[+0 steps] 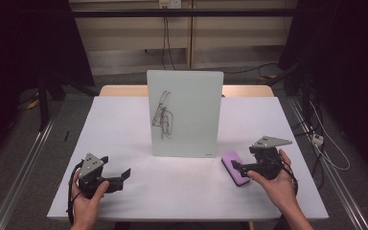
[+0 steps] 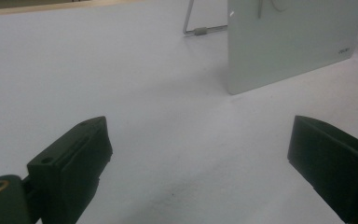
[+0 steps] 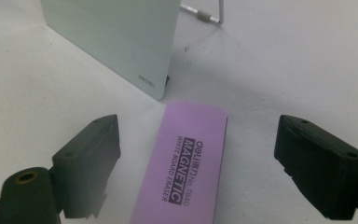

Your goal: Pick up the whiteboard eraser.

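A small white board [image 1: 185,113] stands upright at the table's middle, with a black scribble [image 1: 163,116] on its face. A purple whiteboard eraser [image 1: 230,160] lies flat on the table by the board's near right corner. My right gripper [image 1: 239,168] is over it. In the right gripper view the eraser [image 3: 186,163] lies lengthwise between the two jaws, with table showing on either side, so the right gripper [image 3: 198,154] is open. My left gripper [image 1: 120,178] rests near the front left, open with nothing between its jaws [image 2: 200,158].
The white table [image 1: 124,124] has bare room left of the board and along the front. The board's lower corner [image 2: 293,42] and its wire stand [image 2: 200,31] lie ahead of the left gripper. Cables trail on the floor right of the table [image 1: 318,139].
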Action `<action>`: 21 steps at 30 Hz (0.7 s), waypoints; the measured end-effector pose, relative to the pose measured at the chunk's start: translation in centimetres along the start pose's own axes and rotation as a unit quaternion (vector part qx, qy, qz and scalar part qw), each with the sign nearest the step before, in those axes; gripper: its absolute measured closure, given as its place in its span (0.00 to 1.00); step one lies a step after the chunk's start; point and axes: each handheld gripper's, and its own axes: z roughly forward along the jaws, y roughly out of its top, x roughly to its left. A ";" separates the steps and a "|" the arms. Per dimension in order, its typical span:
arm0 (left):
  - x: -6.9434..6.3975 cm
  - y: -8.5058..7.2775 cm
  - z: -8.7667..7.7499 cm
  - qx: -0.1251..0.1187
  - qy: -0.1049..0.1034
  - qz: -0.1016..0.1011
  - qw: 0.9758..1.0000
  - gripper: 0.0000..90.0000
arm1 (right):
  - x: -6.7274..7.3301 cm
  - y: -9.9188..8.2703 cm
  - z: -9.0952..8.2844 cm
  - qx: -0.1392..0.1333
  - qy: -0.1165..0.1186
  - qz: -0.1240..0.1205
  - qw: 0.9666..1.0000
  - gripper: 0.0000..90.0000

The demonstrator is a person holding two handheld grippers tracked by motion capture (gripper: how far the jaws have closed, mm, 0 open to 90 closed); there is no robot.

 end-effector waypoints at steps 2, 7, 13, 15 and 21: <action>0.0 0.0 0.0 -0.001 -0.002 -0.001 1.000 0.06 | 0.0 0.6 0.3 0.016 0.005 0.012 1.000 0.15; 0.1 0.0 0.0 0.001 0.000 -0.001 1.000 0.06 | 0.1 1.3 1.2 0.048 0.002 0.012 0.999 0.16; 0.1 0.0 -0.1 0.001 0.000 -0.002 1.000 0.06 | 0.0 1.5 2.1 0.076 -0.007 0.002 0.997 0.17; 0.1 0.0 -0.1 0.002 0.000 -0.001 1.000 0.06 | 0.0 1.2 2.5 0.093 -0.001 0.006 0.996 0.22; 0.3 -0.1 -0.1 0.006 0.001 -0.004 1.000 0.06 | 0.1 0.4 2.9 0.110 -0.011 0.014 0.994 0.30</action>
